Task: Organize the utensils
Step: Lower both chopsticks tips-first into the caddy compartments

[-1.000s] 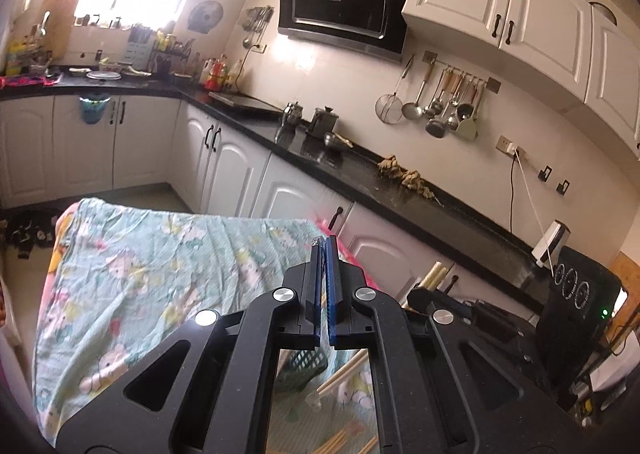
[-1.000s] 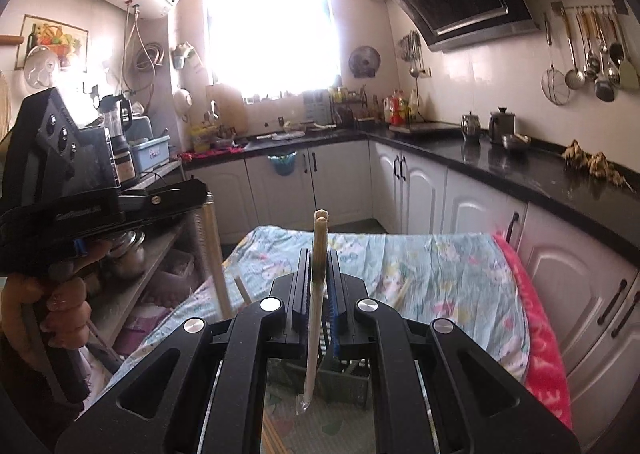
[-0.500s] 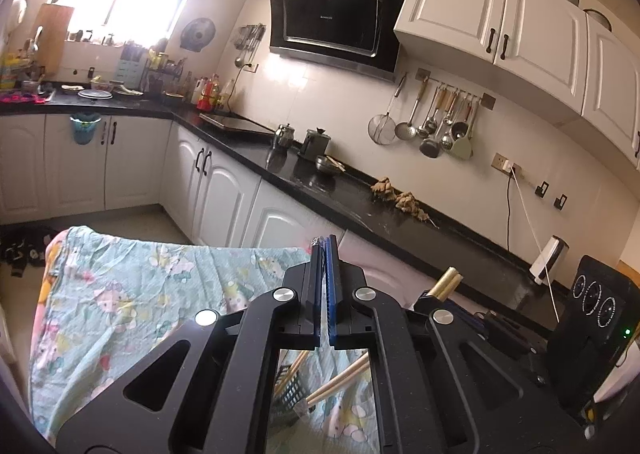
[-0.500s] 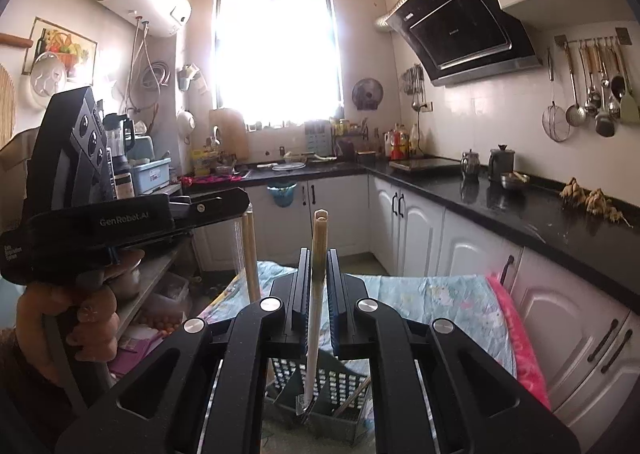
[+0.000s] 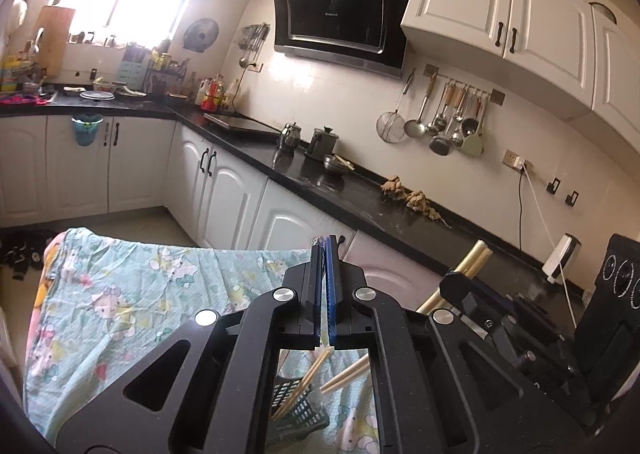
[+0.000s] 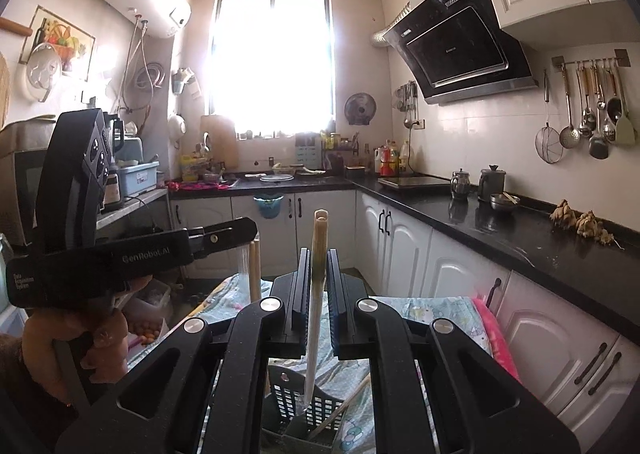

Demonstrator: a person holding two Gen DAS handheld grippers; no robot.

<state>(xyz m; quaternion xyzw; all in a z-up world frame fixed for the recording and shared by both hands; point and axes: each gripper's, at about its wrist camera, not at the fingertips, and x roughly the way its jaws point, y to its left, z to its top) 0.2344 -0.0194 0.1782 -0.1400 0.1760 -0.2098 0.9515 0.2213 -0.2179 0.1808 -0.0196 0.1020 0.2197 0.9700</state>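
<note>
My right gripper (image 6: 318,274) is shut on a pale chopstick (image 6: 316,294) held upright, its lower tip hanging over a dark slotted utensil basket (image 6: 304,410). The basket stands on a cartoon-print cloth (image 5: 120,302) and holds wooden chopsticks (image 5: 304,378). My left gripper (image 5: 325,254) has its jaws together; whether it holds something cannot be seen from its own view. In the right wrist view the left gripper (image 6: 250,238) sits at the left, with a pale stick (image 6: 253,270) hanging below its fingers. The right gripper (image 5: 464,278) shows with its chopstick in the left wrist view.
A black countertop (image 5: 360,197) with kettles and a bowl runs along the right wall above white cabinets (image 6: 440,270). Ladles hang on a wall rail (image 5: 452,121). A pink cloth edge (image 6: 496,338) lines the table's right side. Shelves with clutter stand at the left (image 6: 132,189).
Both grippers have risen and tilted up, showing more wall and ceiling. The basket with chopsticks now appears below both grippers. The right gripper still holds its chopstick.
</note>
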